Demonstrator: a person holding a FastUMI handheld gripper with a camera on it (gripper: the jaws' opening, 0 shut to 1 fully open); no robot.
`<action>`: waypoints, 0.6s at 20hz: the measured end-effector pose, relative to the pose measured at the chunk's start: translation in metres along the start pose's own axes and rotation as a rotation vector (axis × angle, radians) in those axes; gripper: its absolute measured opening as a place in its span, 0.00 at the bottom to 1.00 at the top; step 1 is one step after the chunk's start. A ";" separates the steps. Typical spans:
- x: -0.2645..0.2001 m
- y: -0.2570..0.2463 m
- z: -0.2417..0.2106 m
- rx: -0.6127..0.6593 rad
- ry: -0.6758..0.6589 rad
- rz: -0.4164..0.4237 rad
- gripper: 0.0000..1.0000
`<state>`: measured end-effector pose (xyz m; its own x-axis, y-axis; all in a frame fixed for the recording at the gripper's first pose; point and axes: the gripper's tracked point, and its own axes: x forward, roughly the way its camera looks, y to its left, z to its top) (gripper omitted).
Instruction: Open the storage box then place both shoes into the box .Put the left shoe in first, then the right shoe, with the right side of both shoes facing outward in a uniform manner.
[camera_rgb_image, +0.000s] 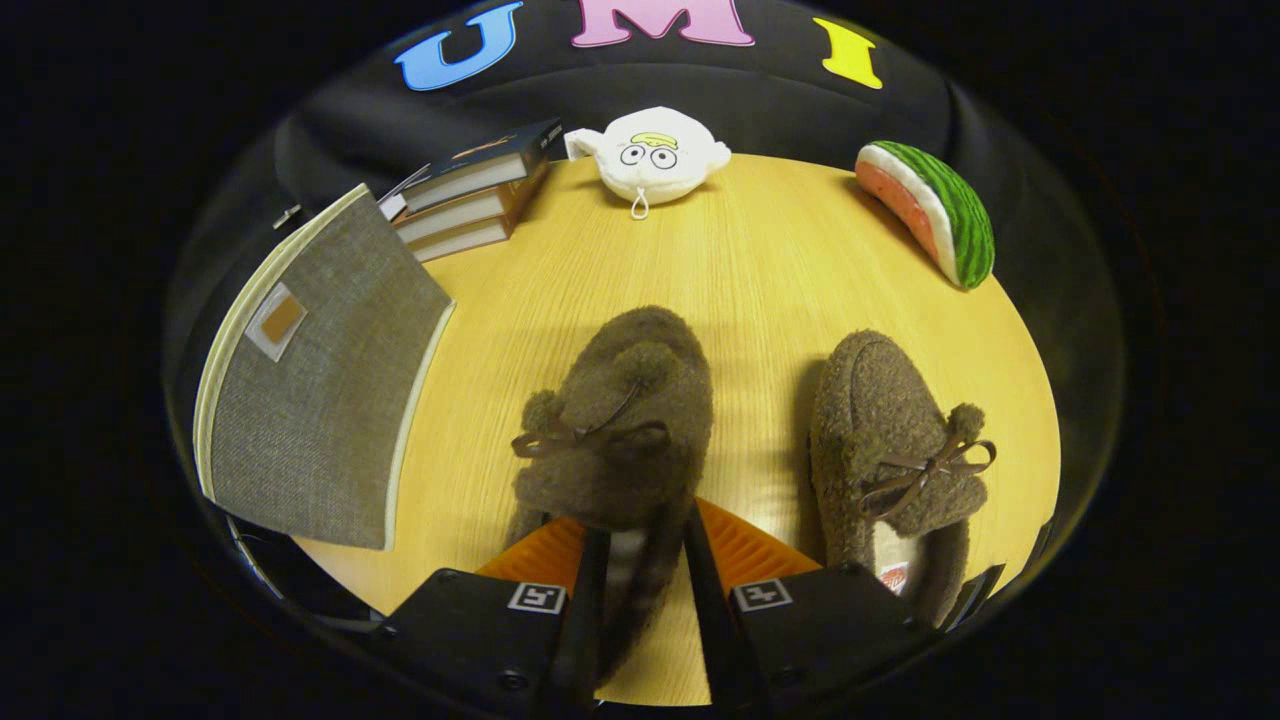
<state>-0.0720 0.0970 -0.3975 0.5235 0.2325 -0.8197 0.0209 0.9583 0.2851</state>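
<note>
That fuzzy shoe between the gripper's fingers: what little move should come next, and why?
Probably lift it and carry it toward the storage box. The gripper looks closed on the near shoe, a finger on each side, while the other shoe lies apart on the table. The box's lid stands raised.

Light wood-grain counter (740, 270) carries: grey fabric storage box (315, 375), book stack (470, 195), white plush toy (655, 155), watermelon-slice toy (935, 210), and two brown fuzzy shoes (620, 430) (895, 450) lying side by side

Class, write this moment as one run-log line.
gripper: shut on left shoe | right shoe: on table | storage box: lid closed
</note>
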 end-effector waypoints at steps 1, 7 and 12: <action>0.001 -0.001 0.001 0.020 0.002 -0.008 0.35; -0.014 -0.003 0.015 0.126 -0.007 0.006 0.07; -0.043 0.008 0.041 0.098 -0.056 0.022 0.07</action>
<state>-0.0591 0.0878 -0.3393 0.5713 0.2411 -0.7846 0.0907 0.9315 0.3523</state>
